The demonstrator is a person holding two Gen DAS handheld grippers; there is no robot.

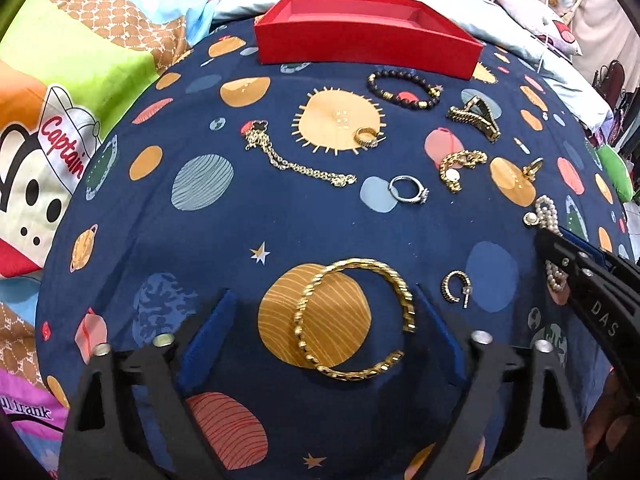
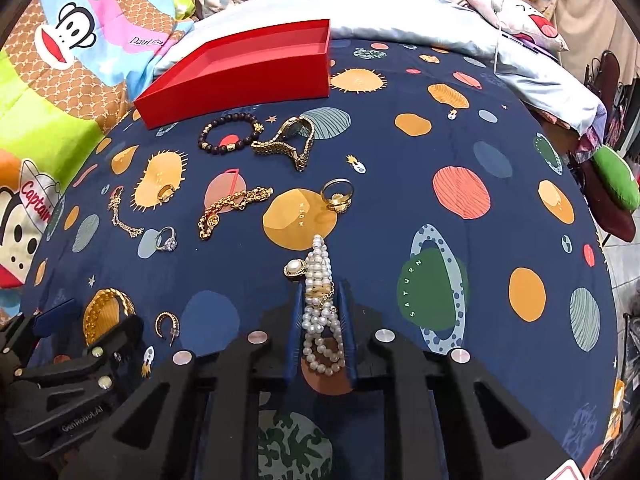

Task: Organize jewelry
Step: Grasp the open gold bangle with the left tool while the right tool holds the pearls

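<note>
An open red box [image 1: 366, 42] [image 2: 240, 74] sits at the far side of a navy planet-print cloth. My left gripper [image 1: 324, 300] is open, its blue pads either side of a gold cuff bangle [image 1: 352, 320] lying on the cloth. My right gripper [image 2: 323, 292] is shut on a white pearl bracelet [image 2: 320, 308], which hangs between its pads. Loose on the cloth are a dark bead bracelet [image 1: 404, 90], a gold watch [image 1: 476, 118], a gold chain [image 1: 296, 158], a silver ring [image 1: 410, 190], a gold ring [image 1: 366, 136] and a hoop earring [image 1: 456, 286].
A gold link bracelet [image 2: 232, 210] and a gold stone ring [image 2: 338, 196] lie mid-cloth. Cartoon-print bedding [image 1: 52, 92] rises on the left, pale pillows [image 2: 400, 12] behind the box. The cloth's right half [image 2: 500, 200] holds no jewelry.
</note>
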